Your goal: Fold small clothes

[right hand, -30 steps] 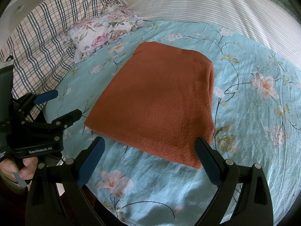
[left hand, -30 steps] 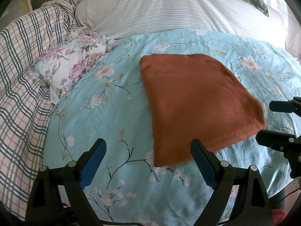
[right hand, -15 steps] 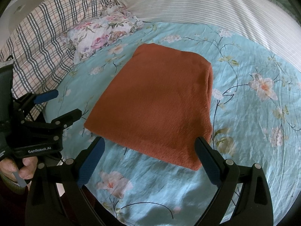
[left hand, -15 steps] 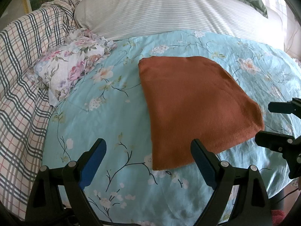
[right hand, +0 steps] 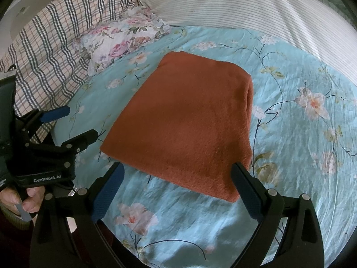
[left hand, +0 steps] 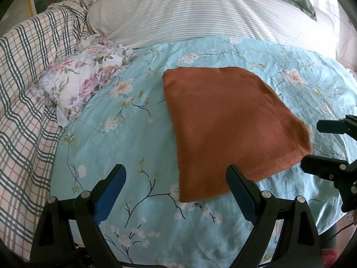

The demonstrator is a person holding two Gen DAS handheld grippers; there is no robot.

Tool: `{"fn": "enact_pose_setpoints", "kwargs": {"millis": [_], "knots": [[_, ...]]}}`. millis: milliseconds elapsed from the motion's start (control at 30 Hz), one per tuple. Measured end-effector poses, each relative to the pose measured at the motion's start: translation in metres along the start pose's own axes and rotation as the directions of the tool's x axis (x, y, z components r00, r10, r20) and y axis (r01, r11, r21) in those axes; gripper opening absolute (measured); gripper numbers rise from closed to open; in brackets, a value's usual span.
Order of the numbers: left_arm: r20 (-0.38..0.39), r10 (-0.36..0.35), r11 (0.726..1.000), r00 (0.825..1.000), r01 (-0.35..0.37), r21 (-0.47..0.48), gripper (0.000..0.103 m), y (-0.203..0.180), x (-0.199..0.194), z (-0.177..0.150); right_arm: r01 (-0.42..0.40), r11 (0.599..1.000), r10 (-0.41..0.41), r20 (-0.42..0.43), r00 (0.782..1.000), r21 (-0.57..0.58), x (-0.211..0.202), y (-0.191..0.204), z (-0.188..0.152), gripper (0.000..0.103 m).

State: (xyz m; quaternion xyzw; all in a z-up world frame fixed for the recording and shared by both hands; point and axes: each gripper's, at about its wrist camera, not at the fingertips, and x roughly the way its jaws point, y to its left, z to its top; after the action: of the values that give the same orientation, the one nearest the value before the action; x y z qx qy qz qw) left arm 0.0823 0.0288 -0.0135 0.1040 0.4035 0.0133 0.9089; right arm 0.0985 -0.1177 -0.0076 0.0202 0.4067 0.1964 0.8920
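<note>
Items, left to right, each placed against the rust-orange folded garment:

1. Plaid blanket: far left of the garment, bunched along the bed's edge, well apart.
2. Floral pillow: left of the garment and beyond its far corner, near but not touching.
3. Left gripper: we hold it at the garment's near-left corner, jaws spread wide, nothing between them; the right-hand finger shows in front of the near hem, and we cannot tell if it touches.
4. Garment: flat on the pale blue floral bedspread, already a compact layered rectangle, with a doubled edge showing on its right side in the right wrist view.
5. Right gripper: at the near-right corner, jaws likewise parted and empty; from the left wrist view it sits just beside the right hem.
6. Striped bolster: beyond the garment's far edge, apart.

Our judgement: one more fold, or a final tidy, is in hand. To do it well, we would take both near corners at once, pinch all layers together, lift evenly, and lay the hem squarely on the far edge. Gripping only the top layer risks undoing the stack.
</note>
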Motion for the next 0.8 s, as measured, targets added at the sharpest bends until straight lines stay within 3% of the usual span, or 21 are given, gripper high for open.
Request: {"fn": "enact_pose_setpoints", "kwargs": {"millis": [800], "knots": [[0.0, -0.038, 0.999, 0.999, 0.038, -0.038, 0.092, 0.006, 0.026, 0.033, -0.004, 0.999, 0.004, -0.006, 1.0, 0.054, 0.023, -0.034, 0.03, 0.096]]}}
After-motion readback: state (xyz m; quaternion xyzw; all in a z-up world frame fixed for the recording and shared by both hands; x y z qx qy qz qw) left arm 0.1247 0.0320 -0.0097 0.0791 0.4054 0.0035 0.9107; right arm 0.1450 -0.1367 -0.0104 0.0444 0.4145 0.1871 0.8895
